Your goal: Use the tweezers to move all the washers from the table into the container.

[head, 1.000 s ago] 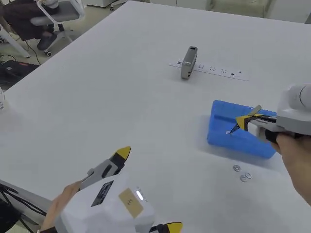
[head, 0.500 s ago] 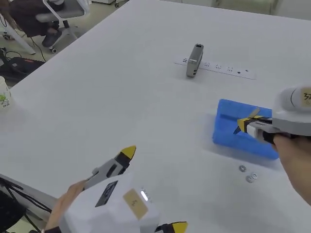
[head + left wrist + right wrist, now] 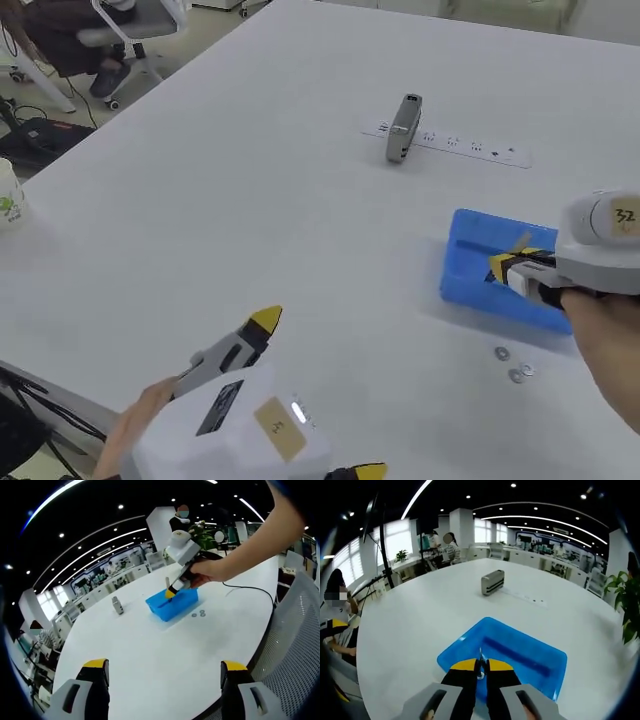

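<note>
A: What is the biggest thing here?

B: The white worktop (image 3: 250,200). On it, toward the right in the head view, lies a blue container (image 3: 468,275), a shallow rectangular tray.

A: And the grippers?

B: The left gripper (image 3: 163,665) hangs over the near part of the worktop, its 2 yellow-tipped jaws spread wide with nothing between them. The right gripper (image 3: 505,262) is over the container, well apart from the left one. In the right gripper view its jaws are pressed almost together, clamping the tweezers (image 3: 480,656).

A: Anything farther back?

B: A grey metal block (image 3: 404,128) stands on the far part of the worktop, touching the end of a flat white strip (image 3: 460,147) that runs off to the right.

A: Where do the tweezers point?

B: Down into the container; only a thin sliver shows past the jaw tips. I cannot tell whether they hold anything.

A: The washers?

B: 3 washers (image 3: 515,366) lie on the worktop in a loose cluster just beside the container's near side, outside it.
</note>
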Demonstrator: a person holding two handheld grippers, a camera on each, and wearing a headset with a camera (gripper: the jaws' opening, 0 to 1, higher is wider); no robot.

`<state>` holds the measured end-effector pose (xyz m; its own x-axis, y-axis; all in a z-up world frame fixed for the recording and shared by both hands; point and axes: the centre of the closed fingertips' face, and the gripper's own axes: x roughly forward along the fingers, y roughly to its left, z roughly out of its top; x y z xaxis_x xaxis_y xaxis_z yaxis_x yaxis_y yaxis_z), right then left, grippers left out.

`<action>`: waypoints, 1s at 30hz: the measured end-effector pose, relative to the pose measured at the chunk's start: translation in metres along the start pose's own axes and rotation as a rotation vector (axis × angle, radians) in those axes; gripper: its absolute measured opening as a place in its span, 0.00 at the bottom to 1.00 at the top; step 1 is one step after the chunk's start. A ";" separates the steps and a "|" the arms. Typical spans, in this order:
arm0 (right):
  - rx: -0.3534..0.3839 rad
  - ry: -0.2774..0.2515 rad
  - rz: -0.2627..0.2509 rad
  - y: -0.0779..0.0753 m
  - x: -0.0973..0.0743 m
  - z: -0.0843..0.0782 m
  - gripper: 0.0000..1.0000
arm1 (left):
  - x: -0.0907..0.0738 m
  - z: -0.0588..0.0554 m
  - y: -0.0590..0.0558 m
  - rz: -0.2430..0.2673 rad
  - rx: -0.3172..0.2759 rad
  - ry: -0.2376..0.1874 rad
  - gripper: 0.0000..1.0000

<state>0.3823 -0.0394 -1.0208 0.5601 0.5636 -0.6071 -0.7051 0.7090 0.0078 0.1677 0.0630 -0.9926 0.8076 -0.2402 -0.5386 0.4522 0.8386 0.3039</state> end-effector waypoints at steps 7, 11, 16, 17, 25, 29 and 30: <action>0.016 -0.004 0.001 -0.001 -0.001 -0.002 0.03 | 0.000 0.000 0.000 0.000 0.003 0.002 0.94; 0.013 -0.003 0.000 -0.001 -0.003 -0.002 0.03 | 0.000 0.000 0.001 0.003 0.001 0.000 0.94; 0.020 -0.017 0.001 -0.002 -0.008 0.004 0.03 | 0.000 0.000 0.000 0.002 0.005 0.001 0.94; 0.018 -0.017 -0.001 -0.003 -0.008 0.005 0.03 | 0.000 0.000 0.000 0.002 0.005 0.000 0.94; 0.031 -0.073 0.011 -0.002 -0.027 0.023 0.03 | 0.000 0.000 0.000 0.002 0.006 0.002 0.94; 0.035 -0.097 0.020 0.001 -0.039 0.029 0.03 | 0.000 0.000 0.000 0.000 0.008 0.003 0.94; 0.039 -0.109 0.023 0.002 -0.044 0.031 0.03 | 0.000 0.000 0.000 -0.001 0.008 0.004 0.94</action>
<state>0.3696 -0.0492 -0.9694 0.5898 0.6211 -0.5161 -0.7018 0.7104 0.0529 0.1673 0.0628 -0.9932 0.8056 -0.2393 -0.5419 0.4559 0.8346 0.3092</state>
